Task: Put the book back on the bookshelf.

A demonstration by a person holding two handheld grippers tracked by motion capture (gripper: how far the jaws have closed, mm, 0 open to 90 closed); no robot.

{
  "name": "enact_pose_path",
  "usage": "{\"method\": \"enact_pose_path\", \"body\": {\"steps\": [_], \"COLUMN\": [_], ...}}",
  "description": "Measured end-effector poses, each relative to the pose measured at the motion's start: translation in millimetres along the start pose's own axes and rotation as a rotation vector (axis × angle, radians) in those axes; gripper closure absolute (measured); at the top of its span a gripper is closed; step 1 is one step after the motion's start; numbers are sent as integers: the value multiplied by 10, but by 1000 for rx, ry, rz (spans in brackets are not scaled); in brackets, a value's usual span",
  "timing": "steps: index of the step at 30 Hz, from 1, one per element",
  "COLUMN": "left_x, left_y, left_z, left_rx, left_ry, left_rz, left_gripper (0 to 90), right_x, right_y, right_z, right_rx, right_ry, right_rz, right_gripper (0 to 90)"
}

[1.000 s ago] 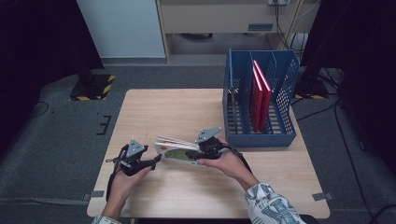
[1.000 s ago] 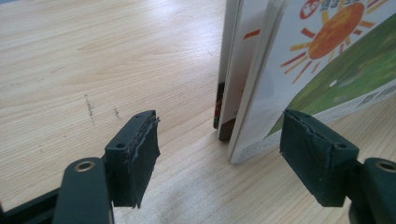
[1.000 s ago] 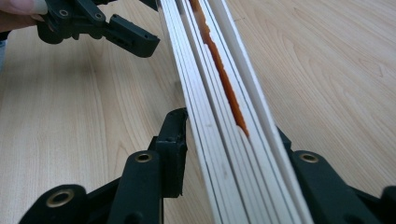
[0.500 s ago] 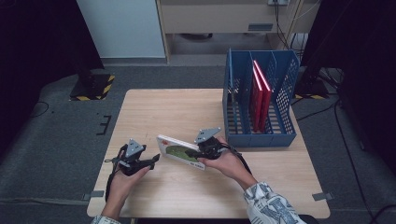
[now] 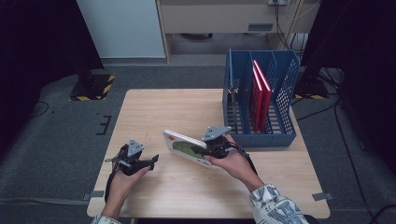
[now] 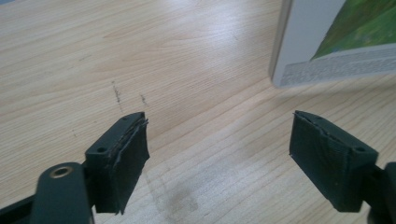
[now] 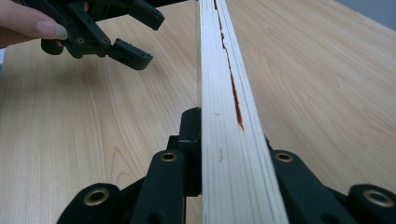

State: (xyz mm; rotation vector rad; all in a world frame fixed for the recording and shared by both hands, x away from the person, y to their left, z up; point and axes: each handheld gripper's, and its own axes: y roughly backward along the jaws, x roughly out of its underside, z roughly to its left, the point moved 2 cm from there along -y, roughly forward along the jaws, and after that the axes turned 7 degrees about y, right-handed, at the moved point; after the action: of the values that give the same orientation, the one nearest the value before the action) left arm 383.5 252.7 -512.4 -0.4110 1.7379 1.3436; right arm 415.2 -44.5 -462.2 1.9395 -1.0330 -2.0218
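Note:
A thin book (image 5: pixel 184 143) with a green and white cover stands tilted up on its long edge on the wooden table (image 5: pixel 163 107). My right gripper (image 5: pixel 198 150) is shut on its right end; its jaws have just closed on it. In the right gripper view the book's page edge (image 7: pixel 224 93) runs straight out from between the jaws. My left gripper (image 5: pixel 154 159) rests low on the table to the left of the book, apart from it. Its jaws have just been opening and stand wide in the left gripper view (image 6: pixel 217 154), nothing between them, the book's corner (image 6: pixel 336 42) beyond.
A blue mesh file rack (image 5: pixel 285 135) stands at the table's right side, just right of my right hand, with red books (image 5: pixel 259 93) upright in one slot. The left gripper (image 7: pixel 135 37) appears at the upper left of the right gripper view.
The book lay flat between the two grippers and now tips up on its edge in the right gripper. The left gripper stays put, now clear of the book.

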Motion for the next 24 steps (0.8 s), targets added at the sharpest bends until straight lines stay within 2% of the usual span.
{"method": "enact_pose_path", "body": {"steps": [6,12,24], "left_x": [13,39,71], "left_y": [-13,-25,-48], "left_z": [42,90,127], "left_rx": [-17,-66,-75], "left_ry": [22,29,47], "left_rz": [13,41,65], "left_gripper": [127,82,49], "right_x": [34,47,133], "right_y": [105,232,448], "right_z": [4,27,15], "right_rx": [19,27,52], "right_ry": [-8,-21,-35], "right_rz": [-6,-20,-32], "right_gripper": [756,756,756]}}
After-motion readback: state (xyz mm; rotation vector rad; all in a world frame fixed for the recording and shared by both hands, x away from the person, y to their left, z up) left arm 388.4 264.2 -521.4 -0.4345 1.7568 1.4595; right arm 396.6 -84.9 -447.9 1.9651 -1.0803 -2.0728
